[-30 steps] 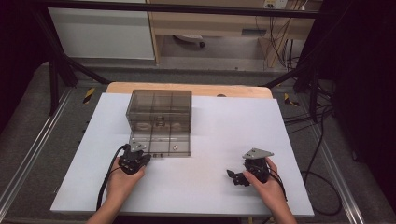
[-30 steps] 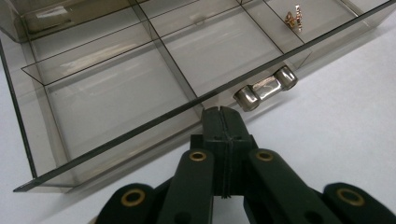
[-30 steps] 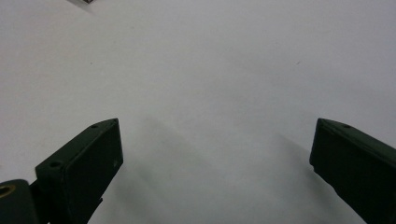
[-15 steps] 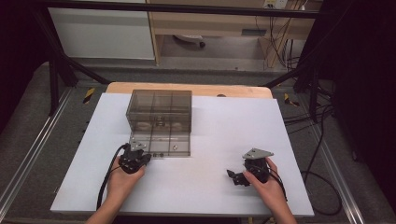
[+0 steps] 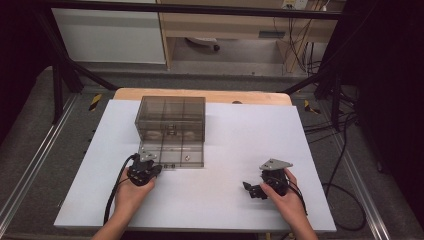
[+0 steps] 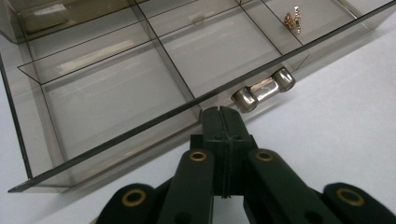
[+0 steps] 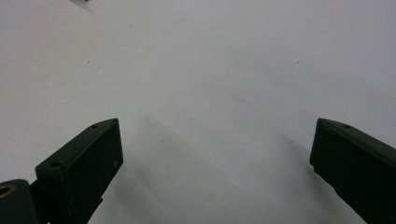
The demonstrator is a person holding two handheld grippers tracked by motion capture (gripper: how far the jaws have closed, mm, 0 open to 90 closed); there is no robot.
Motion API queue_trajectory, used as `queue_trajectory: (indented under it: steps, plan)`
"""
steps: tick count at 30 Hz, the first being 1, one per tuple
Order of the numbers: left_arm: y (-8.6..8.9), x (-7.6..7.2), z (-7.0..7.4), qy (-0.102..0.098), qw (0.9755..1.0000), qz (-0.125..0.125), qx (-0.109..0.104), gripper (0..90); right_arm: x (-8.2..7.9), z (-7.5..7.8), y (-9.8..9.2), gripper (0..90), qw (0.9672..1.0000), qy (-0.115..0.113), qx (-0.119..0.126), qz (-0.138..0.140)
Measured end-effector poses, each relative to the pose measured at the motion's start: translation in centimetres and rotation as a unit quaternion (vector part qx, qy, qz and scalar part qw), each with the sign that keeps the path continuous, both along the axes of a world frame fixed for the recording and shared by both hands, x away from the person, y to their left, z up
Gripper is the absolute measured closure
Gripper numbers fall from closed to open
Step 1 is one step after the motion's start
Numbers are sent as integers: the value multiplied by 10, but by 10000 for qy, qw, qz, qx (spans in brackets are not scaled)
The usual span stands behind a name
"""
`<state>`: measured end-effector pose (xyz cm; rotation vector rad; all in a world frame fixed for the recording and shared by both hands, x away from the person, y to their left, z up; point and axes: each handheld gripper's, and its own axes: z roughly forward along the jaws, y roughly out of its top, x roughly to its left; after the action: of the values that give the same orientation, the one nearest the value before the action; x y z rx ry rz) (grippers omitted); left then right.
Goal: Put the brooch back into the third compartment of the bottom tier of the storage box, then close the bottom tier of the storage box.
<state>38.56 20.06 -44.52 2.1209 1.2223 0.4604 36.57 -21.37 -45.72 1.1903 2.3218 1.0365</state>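
A: Left gripper first. Jaws?

B: Pressed flat together, nothing between them. The tips sit just at the front edge of the drawer, a little to one side of its handle. I cannot tell whether they touch the edge.

A: The drawer?

B: Smoky clear plastic, pulled out from the box toward the person, split into compartments by thin walls. The compartments nearest the tips look bare. A small gold-coloured piece lies in a far compartment; too small to name.

A: Handle?

B: Short shiny metal bar with rounded ends, fixed to the drawer front, resting over the white mat.

A: From the high view?

B: Left gripper at the drawer's near left corner, left hand behind it, cable looping back to the mat's near edge.

A: Right gripper?

B: Jaws spread wide, holding nothing, plain white mat under them. In the high view it rests low on the mat's near right part, well apart from the box, held by the right hand.

A: Box position?

B: Back left of mat centre, upright, same tinted plastic. The mat lies on a wooden table.
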Motion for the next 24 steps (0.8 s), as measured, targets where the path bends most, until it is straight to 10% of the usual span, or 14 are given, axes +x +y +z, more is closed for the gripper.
queue_trajectory:
  steps: [24]
  plan:
    - [-2,3,2,57,9999,-56,65,900,0,0,0,29,10000,-17,53,-16]
